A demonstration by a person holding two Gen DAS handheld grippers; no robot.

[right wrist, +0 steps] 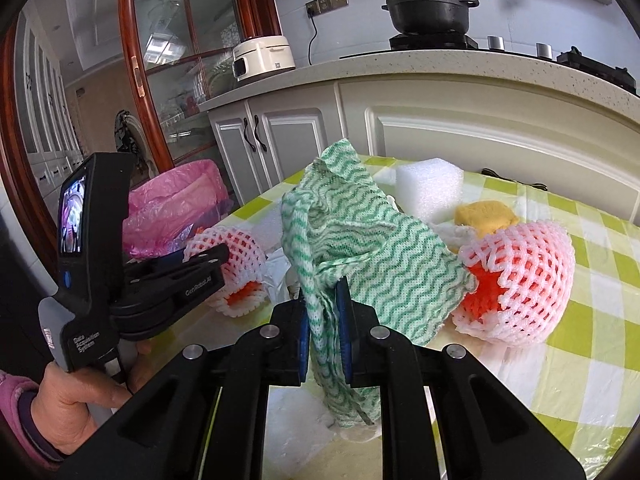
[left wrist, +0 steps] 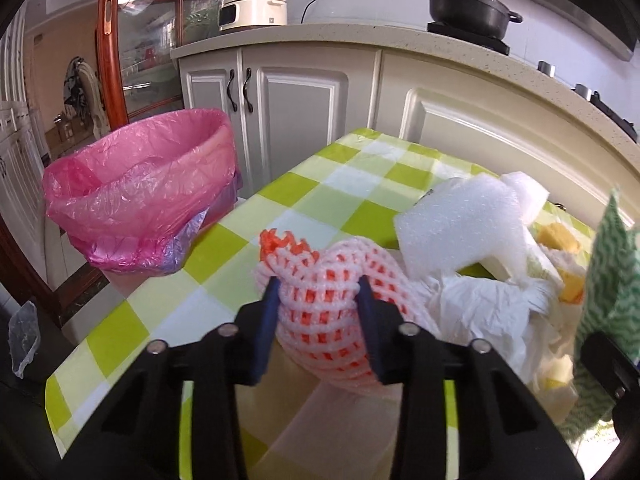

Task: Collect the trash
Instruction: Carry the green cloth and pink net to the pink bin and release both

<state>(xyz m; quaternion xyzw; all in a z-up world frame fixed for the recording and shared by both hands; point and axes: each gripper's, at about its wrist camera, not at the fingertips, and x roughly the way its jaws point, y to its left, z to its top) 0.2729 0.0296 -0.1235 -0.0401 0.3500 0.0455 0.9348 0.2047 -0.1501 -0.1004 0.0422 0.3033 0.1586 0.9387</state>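
On the green-checked table (left wrist: 320, 192) lies a heap of trash. My left gripper (left wrist: 319, 284) is shut on a pink-and-orange foam fruit net (left wrist: 320, 320), its blue pads pressing into both sides; the right wrist view shows the same left gripper (right wrist: 208, 256) and foam fruit net (right wrist: 240, 248). My right gripper (right wrist: 324, 284) is shut on a green-and-white wavy cloth (right wrist: 360, 232), which stands up crumpled above the table. A second foam net (right wrist: 520, 272) lies to the right. A bin lined with a pink bag (left wrist: 140, 184) stands off the table's left edge.
A white foam block (left wrist: 460, 224), crumpled white plastic (left wrist: 480, 312) and a yellow sponge (right wrist: 484, 214) lie in the heap. Behind are white cabinets, a counter with a rice cooker (left wrist: 252, 8) and a black pot (left wrist: 468, 8). A person's hand (right wrist: 72, 400) holds the left gripper's handle.
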